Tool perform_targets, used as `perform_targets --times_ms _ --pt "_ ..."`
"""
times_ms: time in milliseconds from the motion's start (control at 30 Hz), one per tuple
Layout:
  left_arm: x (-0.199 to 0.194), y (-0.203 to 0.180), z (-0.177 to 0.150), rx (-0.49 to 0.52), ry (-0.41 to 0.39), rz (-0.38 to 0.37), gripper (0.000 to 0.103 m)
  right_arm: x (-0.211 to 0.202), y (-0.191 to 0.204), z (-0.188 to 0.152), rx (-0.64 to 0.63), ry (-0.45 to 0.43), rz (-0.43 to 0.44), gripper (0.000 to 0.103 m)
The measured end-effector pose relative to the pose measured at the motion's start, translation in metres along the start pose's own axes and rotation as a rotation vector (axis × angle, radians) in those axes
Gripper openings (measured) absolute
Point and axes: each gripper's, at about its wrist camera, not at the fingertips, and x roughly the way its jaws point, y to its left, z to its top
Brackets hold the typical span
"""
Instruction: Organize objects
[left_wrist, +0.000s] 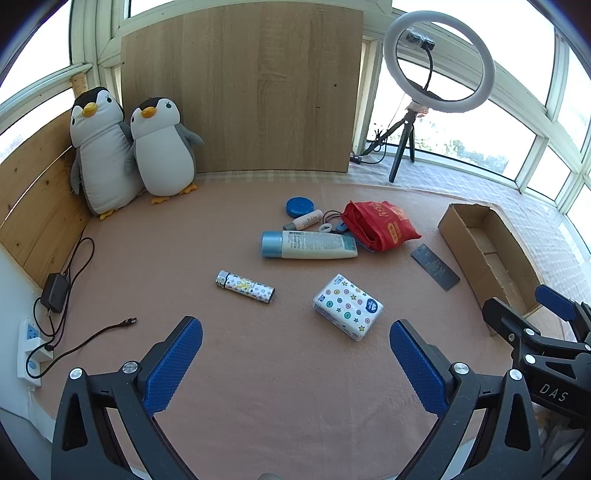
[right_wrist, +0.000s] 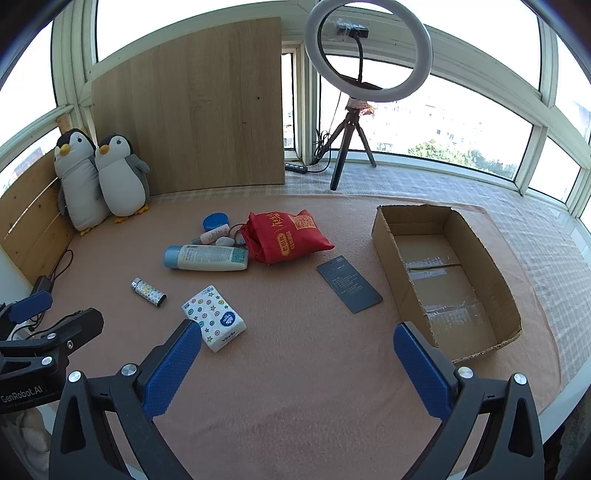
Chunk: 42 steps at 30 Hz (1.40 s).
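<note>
- Our left gripper (left_wrist: 295, 363), a black frame with two blue ribbed pads, has its jaws spread wide with nothing between them.
- It tilts downward, above the near edge of the pink blanket-covered surface (left_wrist: 280, 398), touching nothing.
- Our right gripper (right_wrist: 297, 367), the same black frame with blue ribbed pads, is likewise spread wide and holds nothing.
- It too tilts downward, over the near edge of that surface, clear of it.
- Each gripper appears in the other's view: the right one at the right edge of the left wrist view, the left one at the left edge of the right wrist view, so they sit side by side, apart.
</note>
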Motion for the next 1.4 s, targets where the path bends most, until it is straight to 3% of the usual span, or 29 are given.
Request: perform_targets --times_ms 1400 --pt "-0.0023 -0.0044 -0.0019 0.005 0.004 -0.016 0.103 -0.0019 0.0025 -0.0048 0.008 0.013 -0.003 0.103"
